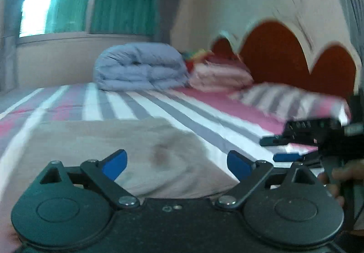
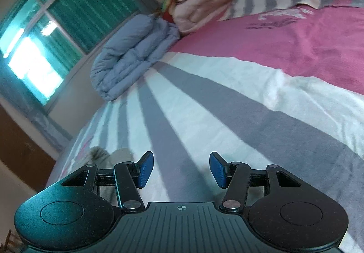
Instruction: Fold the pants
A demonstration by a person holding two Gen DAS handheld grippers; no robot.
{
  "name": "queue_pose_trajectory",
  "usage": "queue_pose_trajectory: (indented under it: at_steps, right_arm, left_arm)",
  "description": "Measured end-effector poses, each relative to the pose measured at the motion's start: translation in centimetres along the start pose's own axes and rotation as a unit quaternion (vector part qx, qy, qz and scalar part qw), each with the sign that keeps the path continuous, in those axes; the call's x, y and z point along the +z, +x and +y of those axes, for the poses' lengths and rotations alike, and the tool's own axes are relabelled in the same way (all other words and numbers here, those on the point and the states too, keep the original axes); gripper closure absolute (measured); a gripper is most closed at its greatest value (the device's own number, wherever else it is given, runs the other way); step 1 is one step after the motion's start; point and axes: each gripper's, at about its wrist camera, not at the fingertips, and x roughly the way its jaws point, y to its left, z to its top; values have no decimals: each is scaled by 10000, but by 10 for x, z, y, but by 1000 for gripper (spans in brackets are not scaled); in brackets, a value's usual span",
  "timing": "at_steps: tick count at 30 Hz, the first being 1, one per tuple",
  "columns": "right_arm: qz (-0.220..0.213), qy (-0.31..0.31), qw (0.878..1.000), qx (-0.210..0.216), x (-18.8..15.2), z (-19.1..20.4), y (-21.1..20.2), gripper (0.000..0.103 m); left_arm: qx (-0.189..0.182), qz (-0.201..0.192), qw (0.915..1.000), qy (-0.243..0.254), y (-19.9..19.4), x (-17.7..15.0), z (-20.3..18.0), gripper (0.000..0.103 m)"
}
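Observation:
The beige pants (image 1: 127, 146) lie flat on the striped bed sheet (image 1: 159, 103), right in front of my left gripper (image 1: 177, 165). That gripper is open, its blue pads wide apart just above the cloth and holding nothing. My right gripper (image 1: 284, 148) shows at the right edge of the left wrist view, held by a hand (image 1: 341, 175) off to the side of the pants. In its own view the right gripper (image 2: 182, 170) is open over the striped sheet, with nothing between its pads. A corner of the pants (image 2: 118, 157) shows to its left.
A folded blue-grey duvet (image 1: 138, 68) and a stack of pink blankets (image 1: 218, 75) sit at the far end of the bed. A striped pillow (image 1: 284, 100) lies by the red headboard (image 1: 273, 55). A window (image 1: 86, 0) is behind.

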Motion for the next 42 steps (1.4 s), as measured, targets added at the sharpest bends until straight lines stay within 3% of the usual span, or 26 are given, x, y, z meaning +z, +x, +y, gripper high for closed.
queue_pose_trajectory:
  at_steps: [2, 4, 5, 7, 9, 11, 14, 18, 20, 21, 23, 26, 29, 31, 32, 33, 34, 39, 42]
  right_arm:
    - [26, -127, 9992, 381, -2, 9, -2, 47]
    - [224, -276, 9953, 899, -8, 23, 0, 21]
    - [288, -358, 9927, 1115, -11, 30, 2, 18]
    - [456, -541, 9865, 1475, -19, 48, 8, 18]
    - [772, -503, 9832, 1575, -26, 61, 23, 18]
    - [1156, -346, 9818, 1466, -33, 67, 44, 18]
    - [1442, -37, 9799, 1376, -39, 71, 72, 18]
    - [1475, 112, 9801, 1325, -38, 82, 93, 19]
    - [1567, -82, 9797, 1249, -39, 95, 99, 57]
    - [1648, -303, 9797, 1101, -41, 104, 101, 60]
    - [1628, -266, 9757, 1445, -41, 115, 94, 63]
    - [991, -214, 9758, 1938, -28, 123, 59, 65]
    - [471, -376, 9820, 1788, -26, 111, 36, 65]
    - [718, -290, 9914, 1058, -35, 85, 56, 65]
    - [1178, -91, 9908, 663, -41, 68, 75, 65]
    - [1411, 112, 9877, 669, -48, 53, 85, 65]
    - [1303, 110, 9879, 830, -47, 50, 83, 65]
    - [1175, -302, 9889, 857, -48, 61, 80, 63]
    - [1202, -170, 9887, 884, -53, 53, 89, 63]
  left_arm:
    - [413, -186, 9986, -280, -30, 0, 40, 13]
    - [876, -212, 9940, -625, -53, -3, 82, 11]
    - [1201, -182, 9892, -819, -62, -6, 106, 11]
    - [1812, -10, 9752, -1275, -76, -16, 146, 11]
    - [2184, -25, 9569, -1915, -92, -28, 180, 11]
    - [2356, -149, 9389, -2503, -106, -47, 201, 11]
    - [2462, -2, 9214, -3008, -107, -63, 215, 11]
    - [2254, 115, 9364, -2689, -100, -60, 212, 10]
    - [2130, 191, 9435, -2530, -98, -58, 209, 10]
    - [2102, 201, 9449, -2503, -97, -58, 209, 10]
    - [2084, 159, 9439, -2557, -99, -59, 208, 10]
    - [2141, 149, 9385, -2705, -98, -64, 211, 10]
    - [2136, 169, 9373, -2748, -97, -65, 213, 10]
    - [2145, 177, 9369, -2755, -97, -65, 213, 10]
    - [2149, 174, 9365, -2766, -97, -65, 213, 10]
    - [2155, 176, 9359, -2780, -97, -65, 213, 9]
    - [2162, 173, 9354, -2793, -97, -66, 213, 9]
    - [2214, 200, 9360, -2728, -96, -64, 209, 9]
    - [2230, 280, 9394, -2588, -92, -61, 205, 9]
